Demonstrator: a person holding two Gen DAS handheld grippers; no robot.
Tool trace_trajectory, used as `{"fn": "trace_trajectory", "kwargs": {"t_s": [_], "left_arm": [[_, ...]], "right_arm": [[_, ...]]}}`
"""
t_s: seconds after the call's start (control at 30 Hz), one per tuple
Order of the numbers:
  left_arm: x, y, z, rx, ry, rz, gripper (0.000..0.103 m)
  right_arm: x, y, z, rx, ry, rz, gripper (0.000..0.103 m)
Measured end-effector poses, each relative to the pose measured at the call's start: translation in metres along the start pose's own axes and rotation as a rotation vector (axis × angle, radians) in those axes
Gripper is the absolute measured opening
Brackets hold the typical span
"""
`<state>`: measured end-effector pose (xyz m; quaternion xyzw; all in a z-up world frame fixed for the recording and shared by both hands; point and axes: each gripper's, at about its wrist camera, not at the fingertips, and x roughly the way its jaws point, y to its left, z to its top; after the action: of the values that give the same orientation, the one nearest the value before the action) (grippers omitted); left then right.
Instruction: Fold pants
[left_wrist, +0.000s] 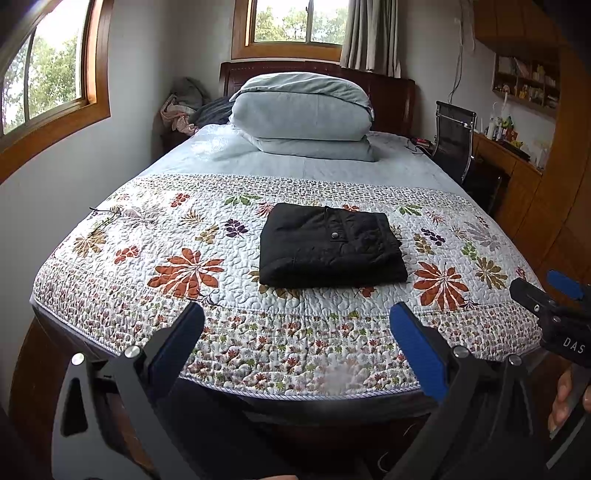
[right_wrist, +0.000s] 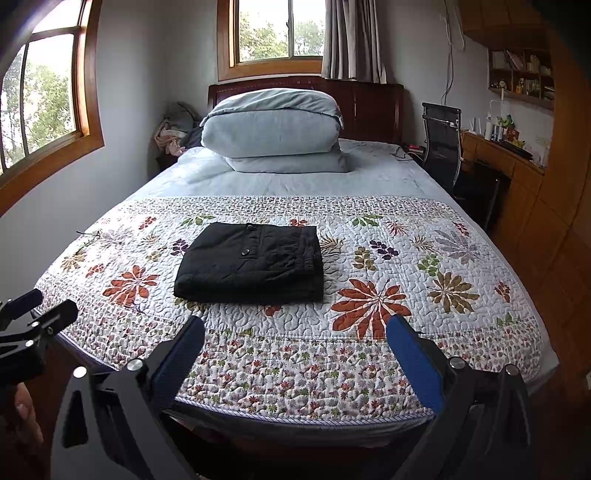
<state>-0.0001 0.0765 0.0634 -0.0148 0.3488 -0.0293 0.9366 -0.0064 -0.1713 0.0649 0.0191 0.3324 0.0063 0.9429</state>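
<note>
Black pants (left_wrist: 330, 245) (right_wrist: 251, 264) lie folded into a compact rectangle on the floral quilt (left_wrist: 221, 295) (right_wrist: 369, 350), a metal snap showing on top. My left gripper (left_wrist: 295, 317) hovers open at the bed's foot, well short of the pants, nothing between its blue pads. My right gripper (right_wrist: 295, 330) is likewise open and empty, held back from the pants, which sit left of its centre. The right gripper (left_wrist: 543, 286) also shows at the right edge of the left wrist view, and the left gripper (right_wrist: 42, 306) at the left edge of the right wrist view.
A folded pale-blue duvet (left_wrist: 301, 118) is stacked near the dark wooden headboard (left_wrist: 391, 99). A black chair (left_wrist: 452, 138) and wooden desk (left_wrist: 506, 155) stand right of the bed. Crumpled clothes (left_wrist: 184, 107) sit at the back left. A person's fingers (left_wrist: 561, 398) grip the right tool.
</note>
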Motion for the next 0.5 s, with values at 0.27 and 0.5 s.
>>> {"fn": "trace_trajectory", "kwargs": {"t_s": [0.27, 0.5], "left_arm": [[0.0006, 0.0005, -0.0010, -0.003, 0.002, 0.005, 0.100], [0.0012, 0.0012, -0.0019, -0.007, 0.002, 0.003, 0.100]], "right_arm": [[0.0010, 0.0013, -0.0009, -0.002, 0.002, 0.004, 0.099], [0.0012, 0.0016, -0.0009, -0.002, 0.003, 0.004, 0.099]]}}
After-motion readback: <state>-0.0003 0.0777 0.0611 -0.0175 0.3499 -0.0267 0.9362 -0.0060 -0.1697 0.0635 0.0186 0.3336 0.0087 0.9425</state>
